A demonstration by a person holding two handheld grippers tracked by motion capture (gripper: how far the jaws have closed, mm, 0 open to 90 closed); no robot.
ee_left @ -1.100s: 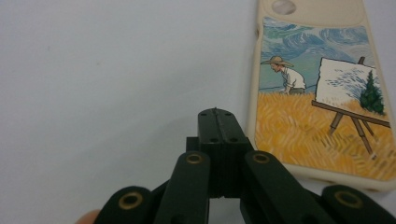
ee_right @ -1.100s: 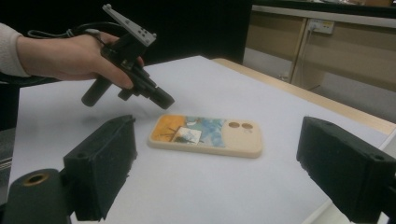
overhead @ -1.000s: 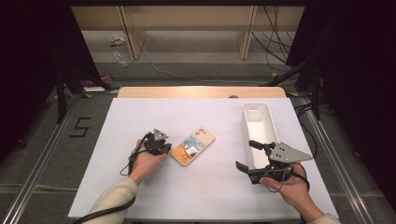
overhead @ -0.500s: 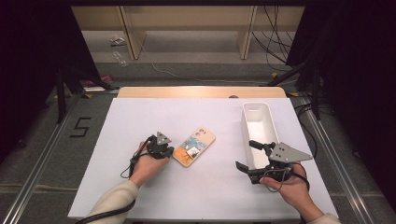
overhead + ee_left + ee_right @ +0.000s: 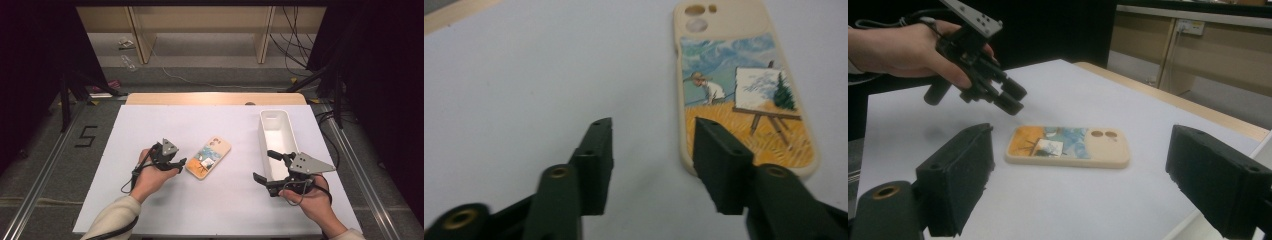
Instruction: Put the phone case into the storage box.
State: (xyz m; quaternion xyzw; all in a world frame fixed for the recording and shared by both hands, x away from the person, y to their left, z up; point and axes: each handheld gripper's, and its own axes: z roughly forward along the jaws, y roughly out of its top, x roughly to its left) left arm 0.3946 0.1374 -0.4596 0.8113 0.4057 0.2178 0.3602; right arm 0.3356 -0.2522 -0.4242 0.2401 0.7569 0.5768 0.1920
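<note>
A cream phone case [image 5: 209, 157] with a painted field and easel lies flat on the white table [image 5: 150, 125]. My left gripper [image 5: 180, 162] hovers just off the case's near-left end, and its jaws have just been opening. In the left gripper view the left gripper [image 5: 651, 130] has bare table between its jaws, with the phone case [image 5: 744, 90] ahead and to the right. My right gripper [image 5: 262, 165] stands open beside the white bin [image 5: 277, 135], aimed at the case. In the right gripper view, the phone case [image 5: 1068, 145] lies ahead of the right gripper [image 5: 1080, 137], with the left gripper [image 5: 1008, 97] above its far end.
The long white bin stands upright at the table's right side, close to my right hand. A wooden strip [image 5: 215, 98] borders the table's far edge. Cables [image 5: 300, 40] and shelving legs stand on the floor beyond.
My left gripper has lifted a little and its jaws have parted from shut. The phone case and the right gripper have kept still.
</note>
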